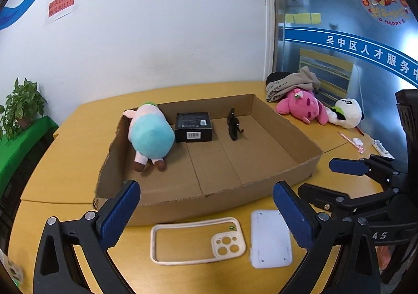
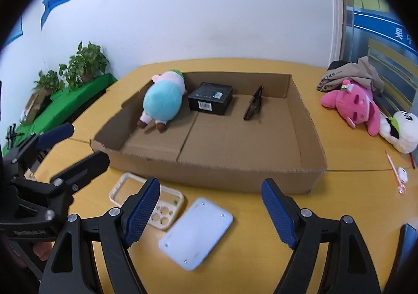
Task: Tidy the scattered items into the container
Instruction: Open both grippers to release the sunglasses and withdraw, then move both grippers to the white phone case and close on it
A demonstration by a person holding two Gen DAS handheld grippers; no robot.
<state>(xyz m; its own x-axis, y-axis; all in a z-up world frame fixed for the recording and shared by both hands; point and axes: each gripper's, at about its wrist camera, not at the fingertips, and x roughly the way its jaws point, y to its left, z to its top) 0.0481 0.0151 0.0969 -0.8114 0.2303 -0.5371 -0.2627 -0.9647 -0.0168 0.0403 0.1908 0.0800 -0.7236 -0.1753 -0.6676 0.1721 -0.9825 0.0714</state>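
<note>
A shallow cardboard box is set on the yellow worktop, open at the top. Inside it, along the far wall, a turquoise plush toy is laid at the left, a black carton is placed just beside it, and a dark pair of glasses is stood to the right, apart from both.

In front of the box's near wall, a cream phone case and a white flat device are laid side by side on the worktop, outside the box.

The left gripper is held above these two with its jaws spread wide and nothing between them. The right gripper is likewise held with its jaws well apart and empty, over the white device and the end of the case.

The near wall of the box is interposed between both grippers and the box floor.

To the right of the box, a pink plush, a white plush, a folded cloth and a pink pen are left on the worktop. Potted plants are seen at the left.
</note>
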